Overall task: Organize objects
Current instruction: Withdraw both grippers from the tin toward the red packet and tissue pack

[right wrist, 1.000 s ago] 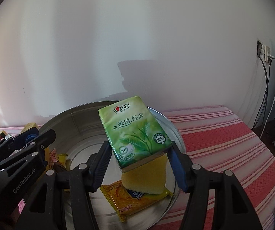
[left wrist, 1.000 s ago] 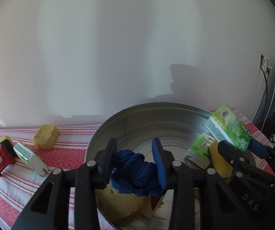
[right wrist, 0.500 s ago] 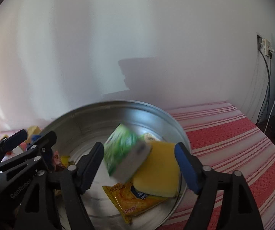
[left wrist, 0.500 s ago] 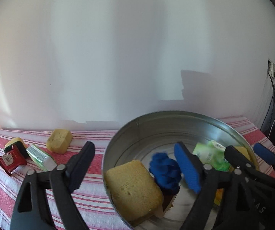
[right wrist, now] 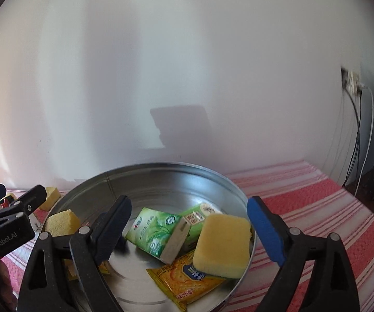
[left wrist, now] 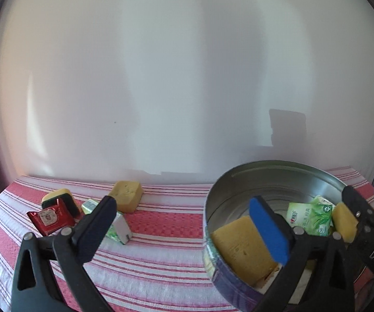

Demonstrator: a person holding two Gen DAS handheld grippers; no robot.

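Observation:
A round metal tin point(right wrist: 160, 176) point(left wrist: 278, 171) holds two green tissue packs point(right wrist: 158, 230), a yellow sponge point(right wrist: 223, 244), a yellow biscuit packet point(right wrist: 187, 283) and a porous sponge block point(left wrist: 241, 247). My right gripper point(right wrist: 189, 223) is open and empty above the tin. My left gripper point(left wrist: 184, 223) is open and empty, straddling the tin's left rim. On the cloth to the left lie a yellow sponge block point(left wrist: 127, 199), a green tissue pack point(left wrist: 116, 227), a red sachet point(left wrist: 50, 218) and a yellow-and-black scrub sponge point(left wrist: 59, 199).
A red and white striped cloth point(left wrist: 160, 234) covers the table. A white wall point(left wrist: 187, 78) stands close behind. A socket with hanging cables point(right wrist: 353, 85) is on the right wall. The right gripper's arm point(left wrist: 363, 236) shows in the left wrist view.
My right gripper opened and dropped the green tissue pack into the tin. My left gripper opened, released the blue cloth into the tin and swung left, toward the loose items.

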